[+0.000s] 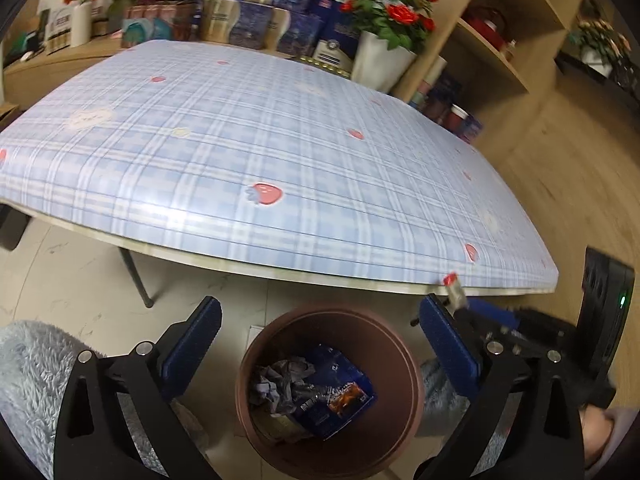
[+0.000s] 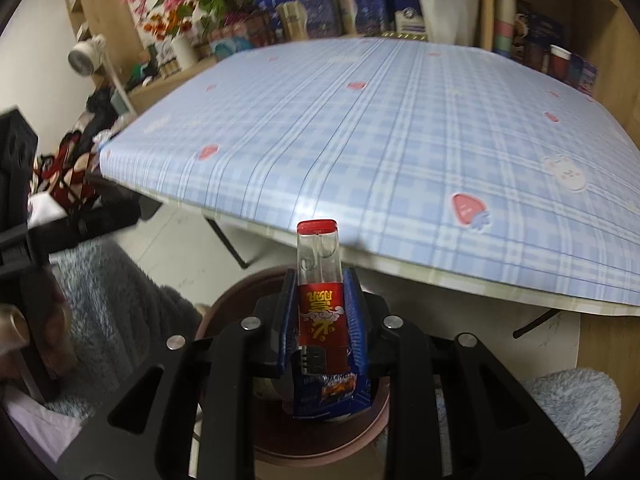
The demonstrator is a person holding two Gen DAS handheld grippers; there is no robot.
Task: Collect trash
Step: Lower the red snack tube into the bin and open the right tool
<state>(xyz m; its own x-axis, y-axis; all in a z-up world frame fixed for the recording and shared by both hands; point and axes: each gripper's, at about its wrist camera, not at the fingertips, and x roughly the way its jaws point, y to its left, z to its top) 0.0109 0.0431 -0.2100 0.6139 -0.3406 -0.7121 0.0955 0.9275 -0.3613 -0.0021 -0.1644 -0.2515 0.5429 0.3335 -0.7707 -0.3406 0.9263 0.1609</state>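
Blue-checked cloth with little strawberries covers the table (image 1: 280, 140), and nothing lies on it in either view; all the action sits just below its near edge, where a brown waste bin (image 1: 400, 360) stands on the pale floor. Down inside it you can see a crumpled grey wad and a blue snack packet (image 1: 336, 396) already lying at the bottom.

Over to the left gripper (image 1: 320, 340): jaws spread wide, nothing between the pads, hanging right above the bin's mouth. It looks done with its share.

Now the right gripper (image 2: 320, 312), and this one is loaded. Its blue pads are clamped on a slim red-labelled wrapper (image 2: 320, 280) with a clear upper part and a red top, standing upright out of the jaws. In the left view its tip peeks out at the table's near right corner. The bin rim (image 2: 240, 292) shows directly beneath the fingers.

So the job in hand, by my reading, is the drop. Done well, that means bringing the fingertips over the centre of the opening, not the rim, tipping the wrapper's long end downward, then opening fully. Light film can cling to a pad, so it may need a small shake. The left gripper should clear away first, because both are crowding the same opening.
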